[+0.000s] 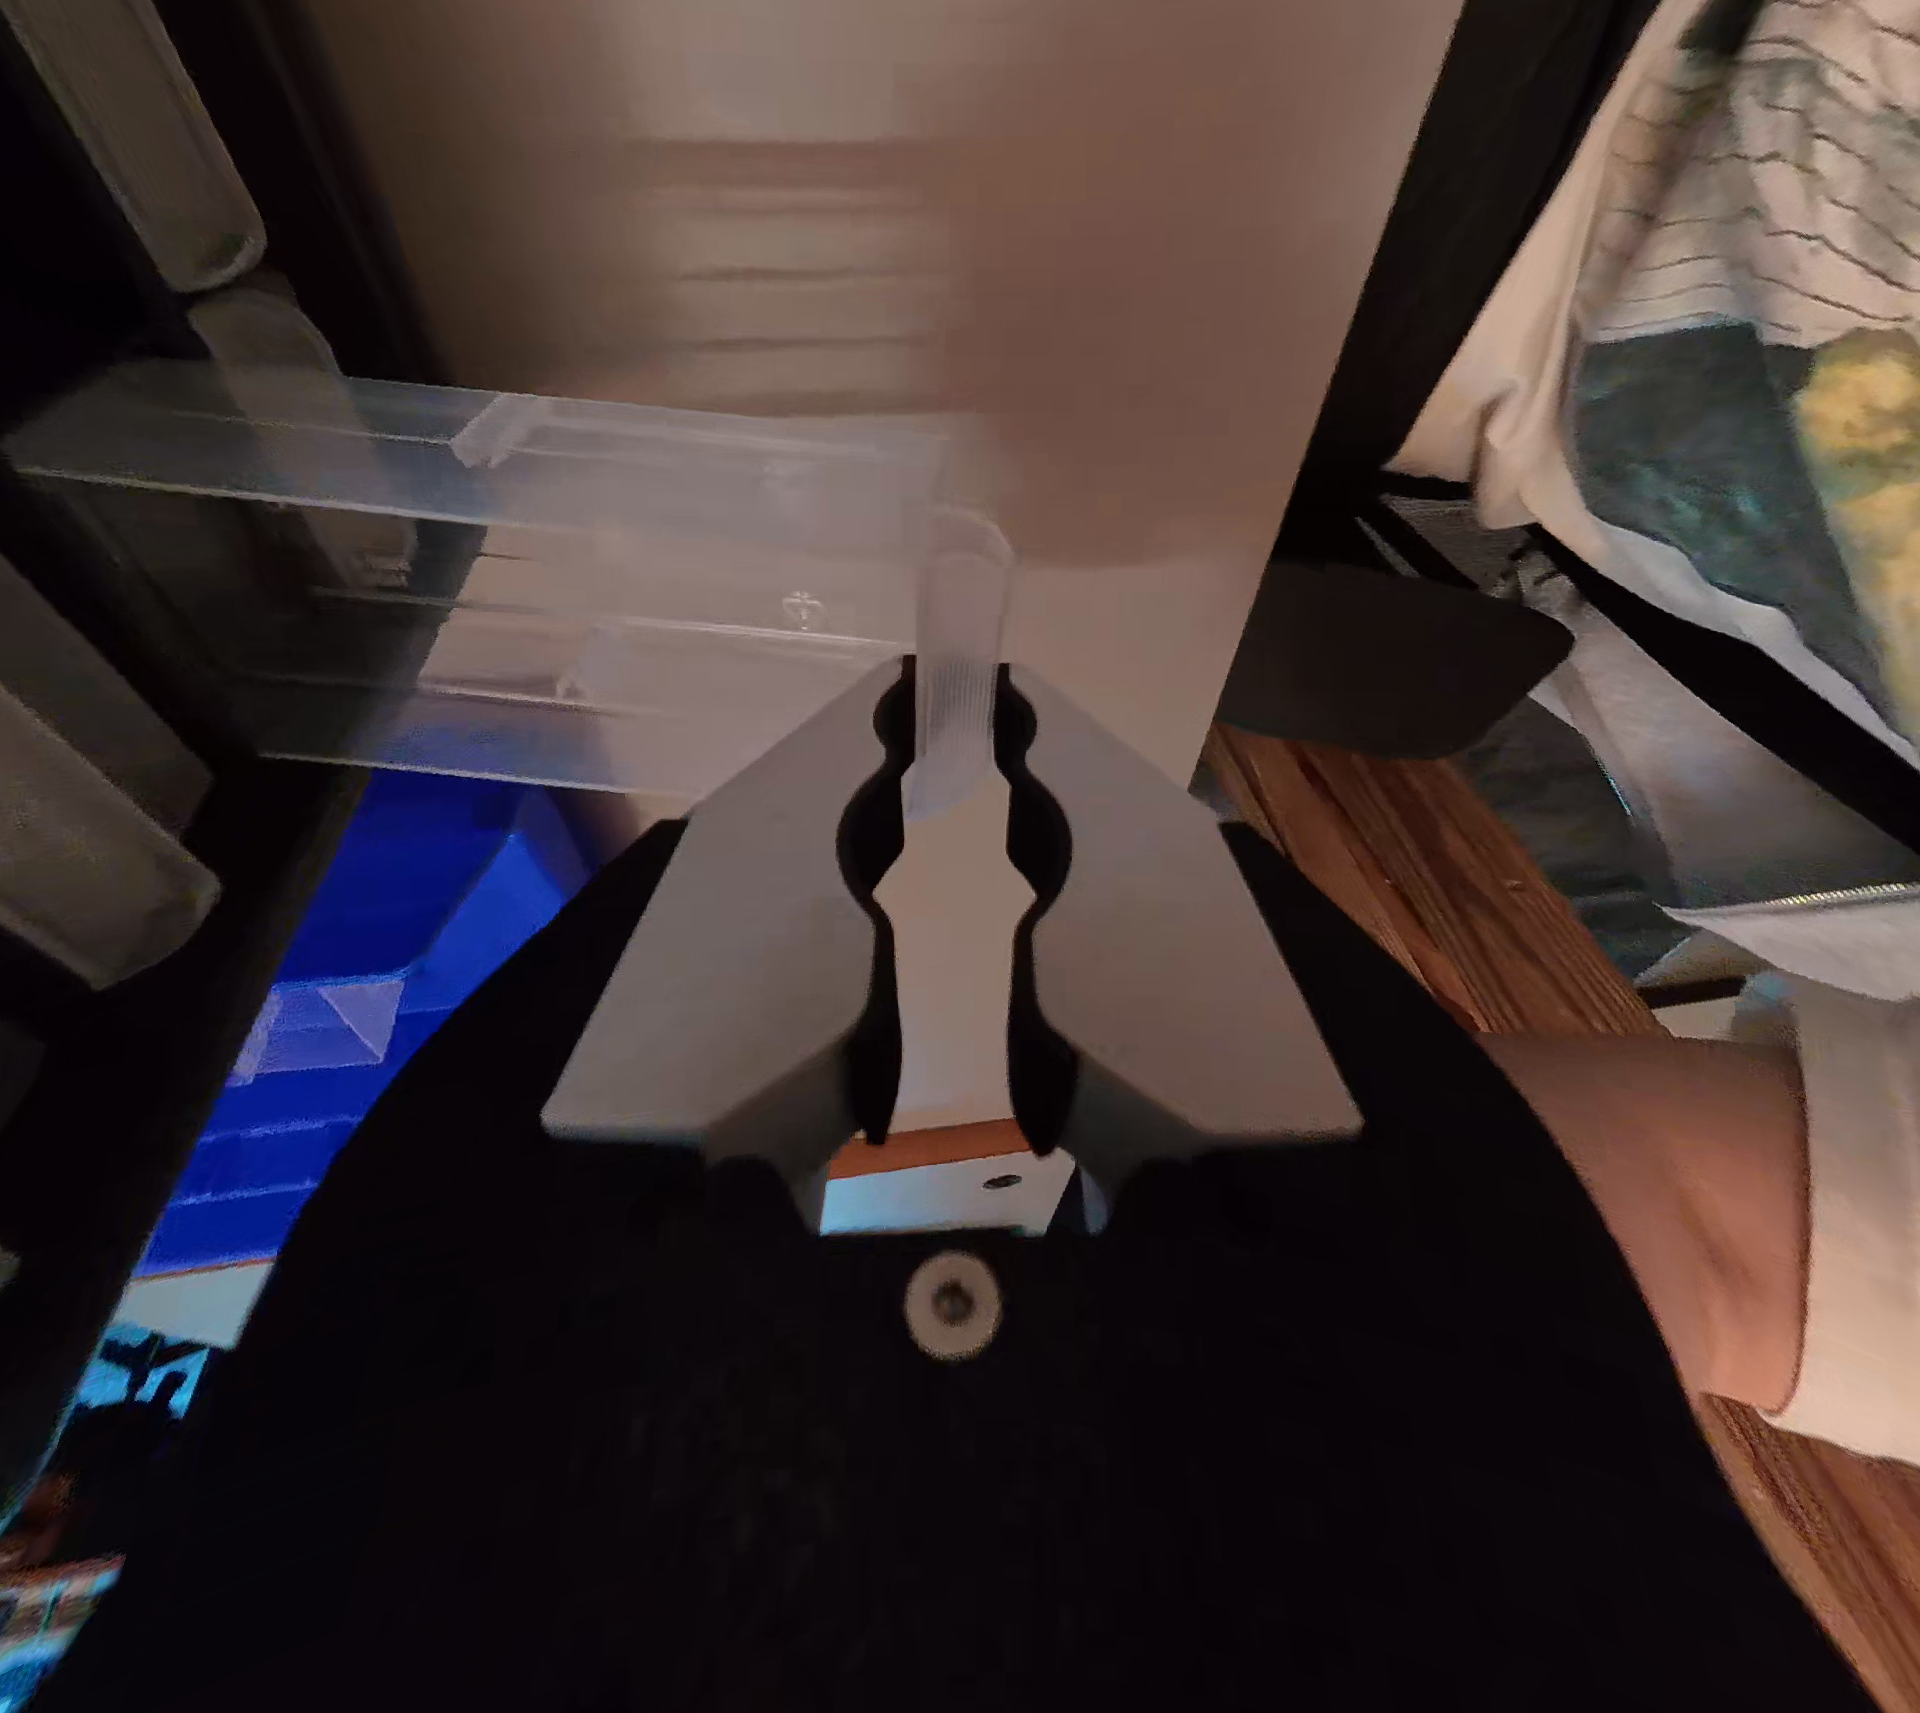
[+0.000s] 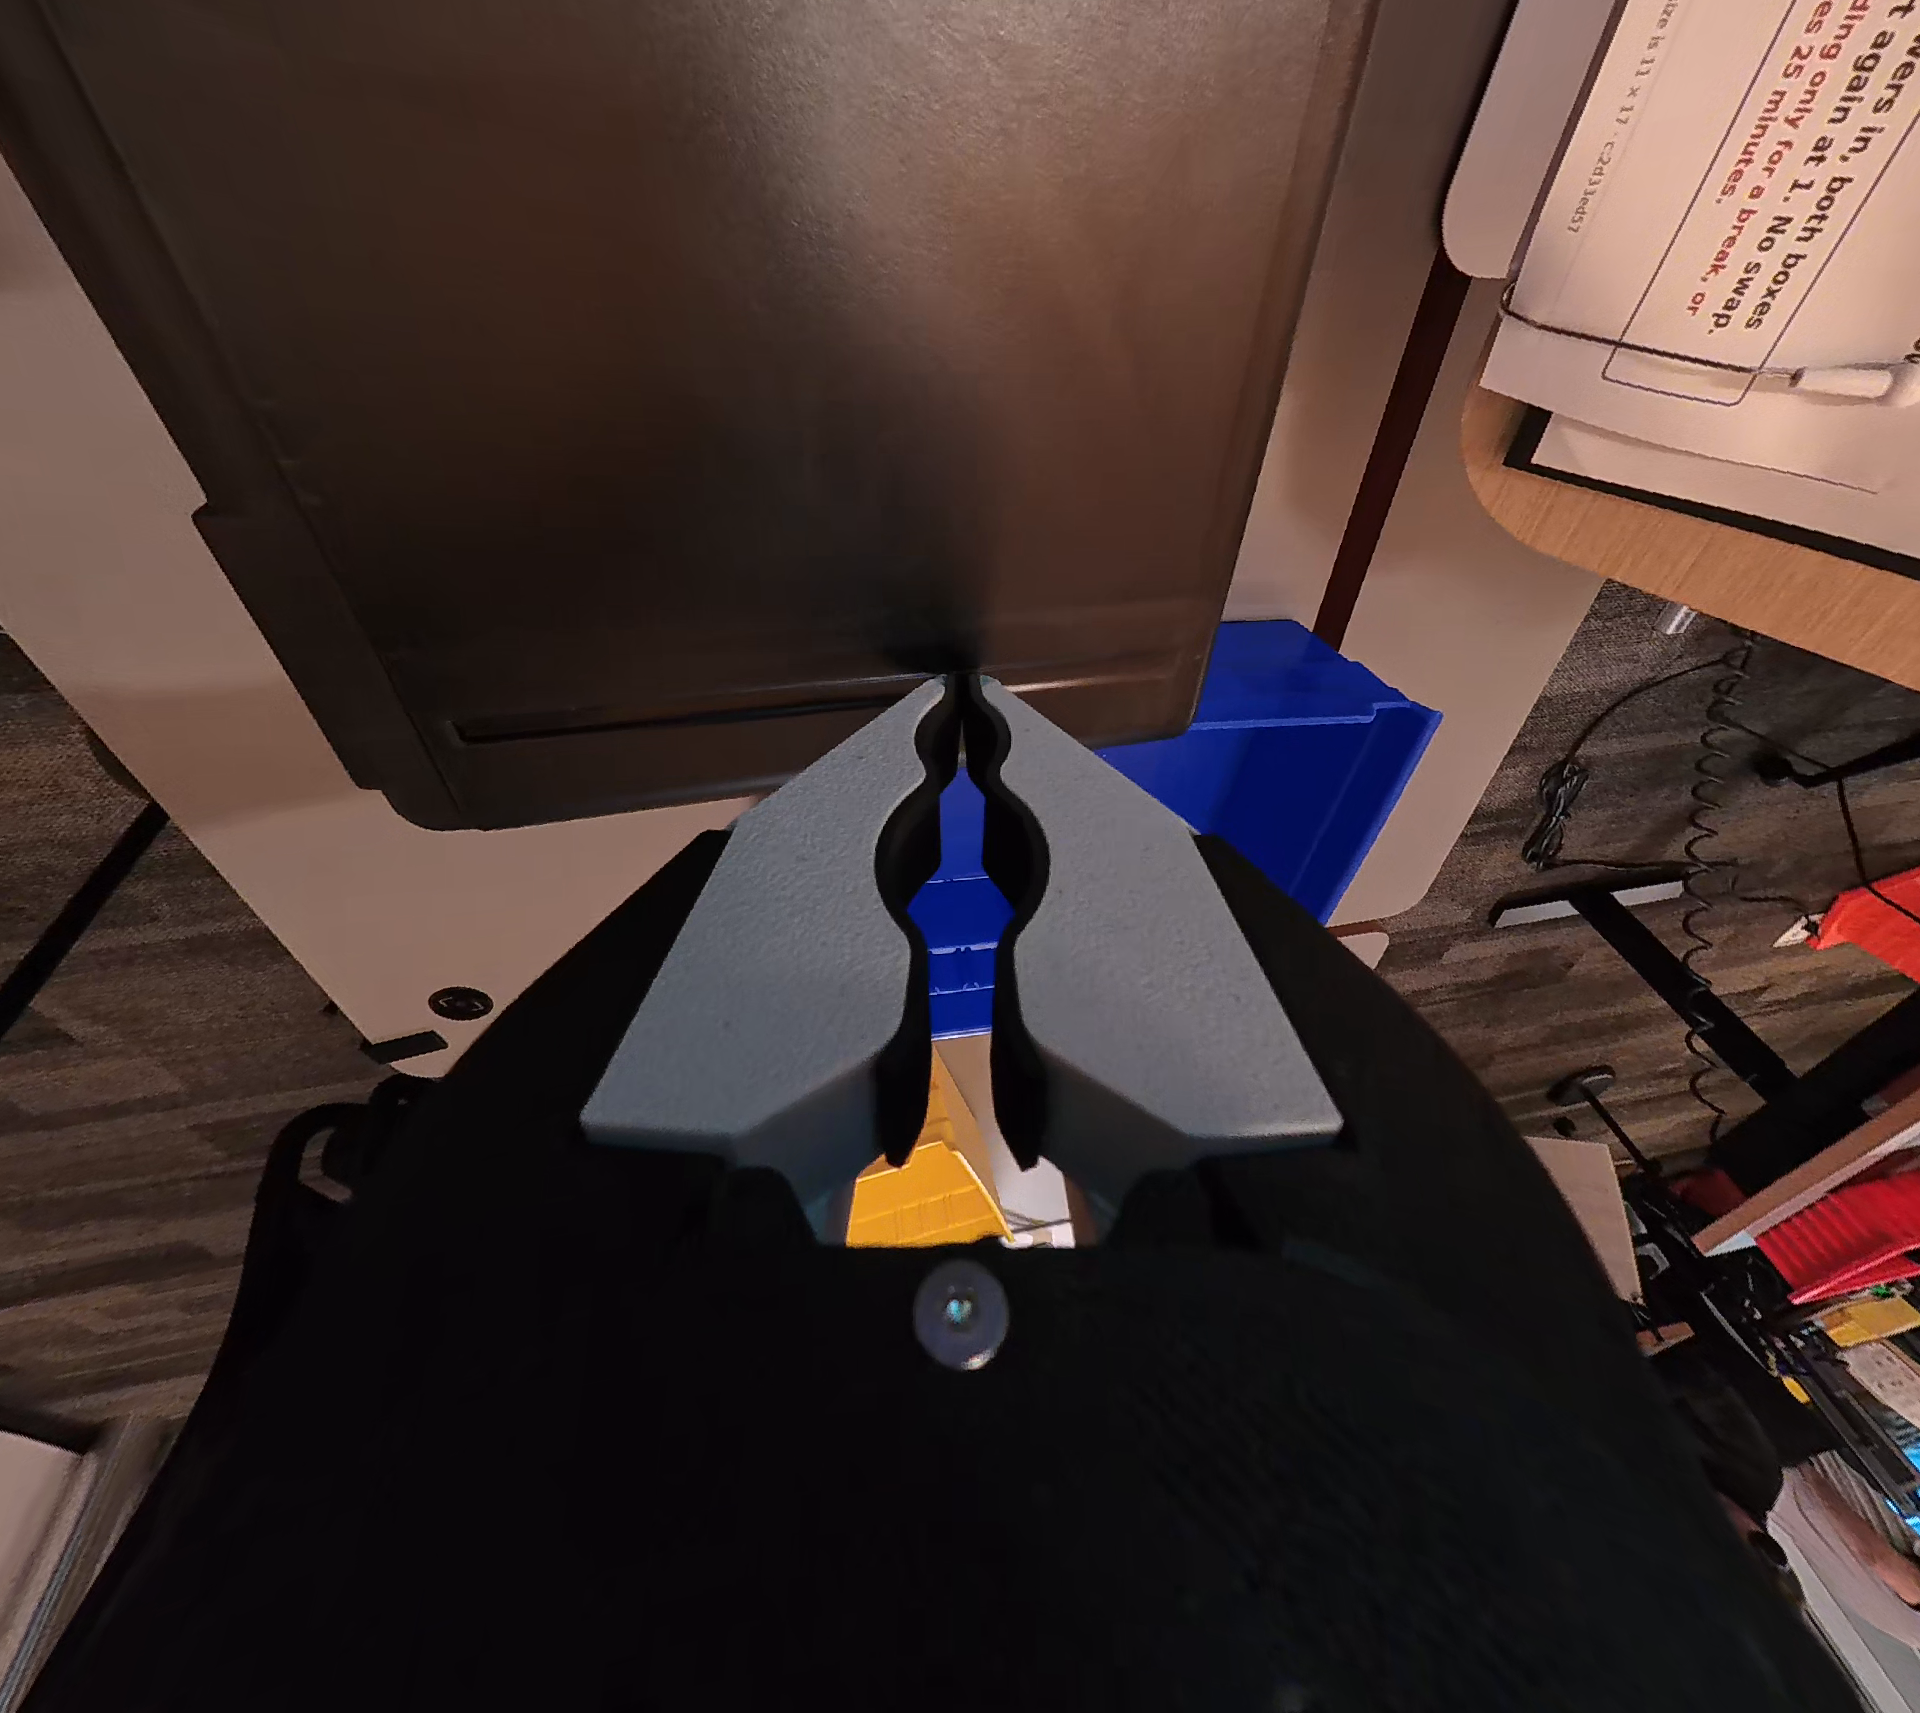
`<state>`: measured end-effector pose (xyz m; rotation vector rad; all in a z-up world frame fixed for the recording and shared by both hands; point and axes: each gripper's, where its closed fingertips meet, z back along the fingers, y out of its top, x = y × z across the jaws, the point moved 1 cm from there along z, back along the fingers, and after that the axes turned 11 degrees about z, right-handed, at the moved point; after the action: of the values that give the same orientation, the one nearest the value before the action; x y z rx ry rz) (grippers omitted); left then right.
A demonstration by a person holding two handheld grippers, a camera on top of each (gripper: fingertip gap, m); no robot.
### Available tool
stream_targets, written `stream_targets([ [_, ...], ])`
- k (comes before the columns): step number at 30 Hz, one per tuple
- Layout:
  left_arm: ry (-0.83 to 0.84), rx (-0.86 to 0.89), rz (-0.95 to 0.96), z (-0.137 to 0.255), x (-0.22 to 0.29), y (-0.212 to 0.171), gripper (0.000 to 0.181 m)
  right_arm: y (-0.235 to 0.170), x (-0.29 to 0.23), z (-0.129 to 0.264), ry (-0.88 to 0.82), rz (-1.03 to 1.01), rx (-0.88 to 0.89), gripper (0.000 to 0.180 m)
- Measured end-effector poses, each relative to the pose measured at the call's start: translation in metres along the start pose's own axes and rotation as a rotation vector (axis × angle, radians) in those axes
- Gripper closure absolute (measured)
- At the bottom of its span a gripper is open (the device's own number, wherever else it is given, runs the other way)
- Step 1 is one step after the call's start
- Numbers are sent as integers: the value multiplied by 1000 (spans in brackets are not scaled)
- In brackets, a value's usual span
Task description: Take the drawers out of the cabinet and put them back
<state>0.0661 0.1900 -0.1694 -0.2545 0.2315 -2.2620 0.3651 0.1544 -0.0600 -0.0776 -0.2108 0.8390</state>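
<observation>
In the left wrist view my left gripper (image 1: 956, 676) is shut on the tab handle (image 1: 964, 614) of a clear plastic drawer (image 1: 623, 541). The drawer sticks out sideways from the black cabinet (image 1: 301, 105) at the left. It looks blurred. Two other clear drawer fronts (image 1: 114, 84) (image 1: 83, 832) sit in the cabinet above and below it. In the right wrist view my right gripper (image 2: 961, 687) is shut with nothing between its fingers. Its tips touch the lower edge of the cabinet's flat black outer panel (image 2: 727, 261).
A blue bin (image 2: 1278, 790) sits beyond the cabinet and also shows in the left wrist view (image 1: 416, 915). A person's white printed shirt (image 1: 1714, 313) and a wrist (image 1: 1662, 1227) are at the right over a wooden top (image 1: 1403, 884). A printed sheet (image 2: 1714, 105) and floor cables (image 2: 1704, 780) are at the right.
</observation>
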Motion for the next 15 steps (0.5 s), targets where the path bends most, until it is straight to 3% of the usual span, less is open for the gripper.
stream_targets([
  [15, 448, 140, -54, -31, -27, 17, 167, 0, 0, 0, -6, 12, -32, 180],
])
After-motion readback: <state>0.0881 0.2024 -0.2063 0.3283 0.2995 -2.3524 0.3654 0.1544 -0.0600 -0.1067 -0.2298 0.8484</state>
